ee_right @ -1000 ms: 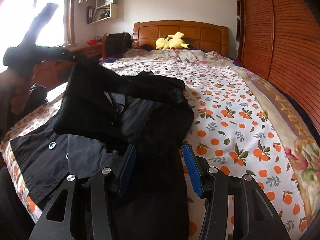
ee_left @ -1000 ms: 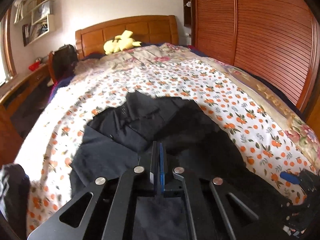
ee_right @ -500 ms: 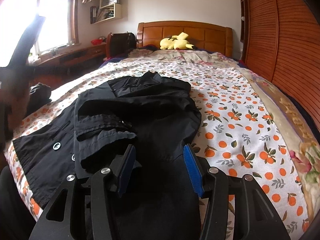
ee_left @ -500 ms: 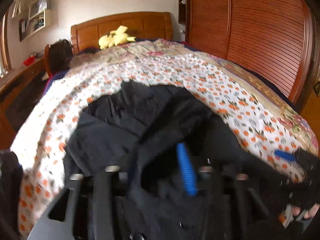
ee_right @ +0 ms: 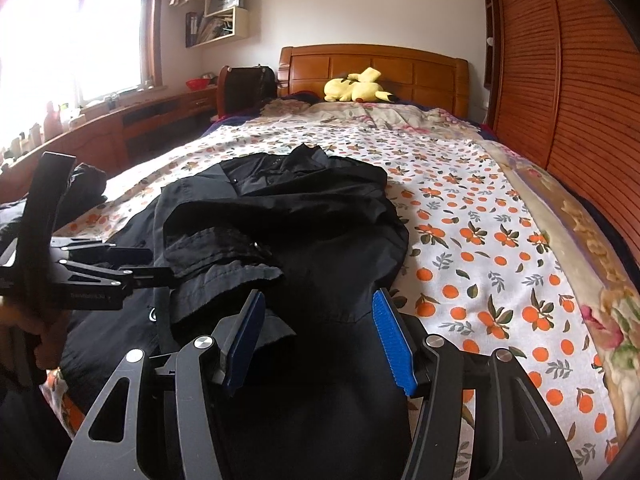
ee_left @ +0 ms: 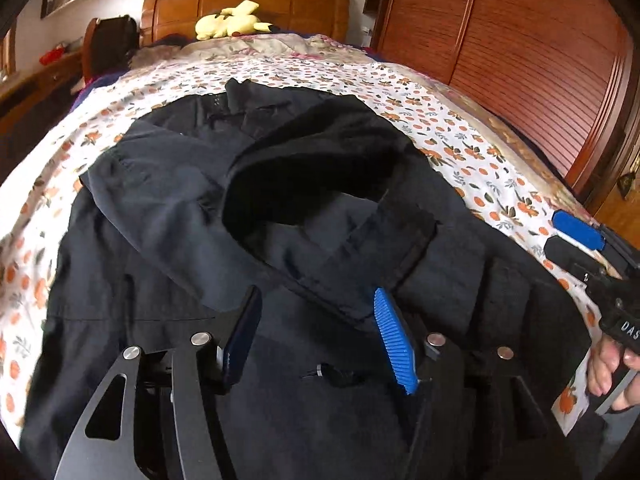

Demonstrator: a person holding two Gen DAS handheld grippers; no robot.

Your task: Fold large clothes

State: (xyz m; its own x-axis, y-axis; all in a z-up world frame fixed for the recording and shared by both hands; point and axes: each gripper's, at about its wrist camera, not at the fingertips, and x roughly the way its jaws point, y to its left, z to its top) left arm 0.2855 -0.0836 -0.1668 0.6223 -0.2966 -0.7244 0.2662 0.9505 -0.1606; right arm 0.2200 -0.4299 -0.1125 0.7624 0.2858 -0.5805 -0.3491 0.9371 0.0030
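Left gripper point(ee_left: 318, 336), jaws apart, empty, over the large black button-front cloth garment point(ee_right: 304, 232) lying at the near edge of the orange-print bed sheet point(ee_right: 480, 240), sleeves folded inward; right gripper point(ee_right: 320, 338) likewise parted; next, probably gripping the hem.

1. Bed point(ee_right: 472, 216): covered by an orange-print sheet.
2. Headboard point(ee_right: 400, 68): wooden, panelled, set against the far wall.
3. Yellow plush toy point(ee_right: 358, 89): laid at the head of the bed, below the headboard.
4. Slatted wooden doors point(ee_right: 568, 92): ranged along the bed's right side.
5. Wall shelves point(ee_right: 218, 20): mounted beside the window point(ee_right: 80, 40).
6. Desk point(ee_right: 120, 128): placed under the window; red bowl point(ee_right: 197, 84) kept on it.
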